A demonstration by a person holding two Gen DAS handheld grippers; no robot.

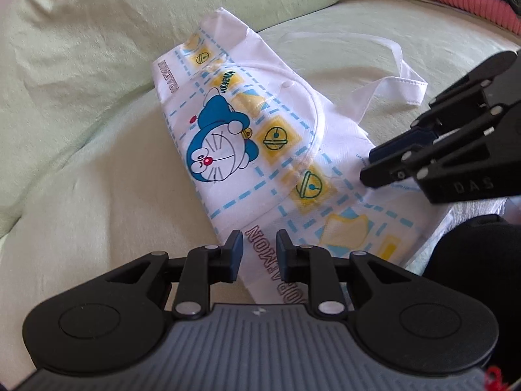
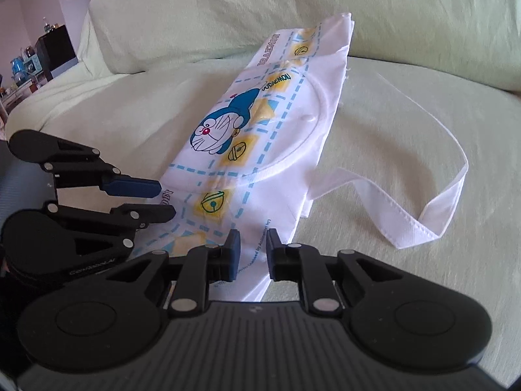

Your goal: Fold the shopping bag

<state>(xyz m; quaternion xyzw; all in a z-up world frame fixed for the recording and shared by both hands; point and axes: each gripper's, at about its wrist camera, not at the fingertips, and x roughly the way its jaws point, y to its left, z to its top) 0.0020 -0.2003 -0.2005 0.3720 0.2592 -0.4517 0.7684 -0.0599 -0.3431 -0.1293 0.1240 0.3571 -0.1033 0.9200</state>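
Left wrist view: the left gripper (image 1: 259, 251) stands slightly parted over the shopping bag's (image 1: 247, 137) near edge, holding nothing. The right gripper (image 2: 253, 251), equally narrow, straddles the bag's near corner. Bare green sofa (image 2: 407, 169) lies around; the handle loop (image 2: 433, 195) trails right. Near bag edges are hidden.
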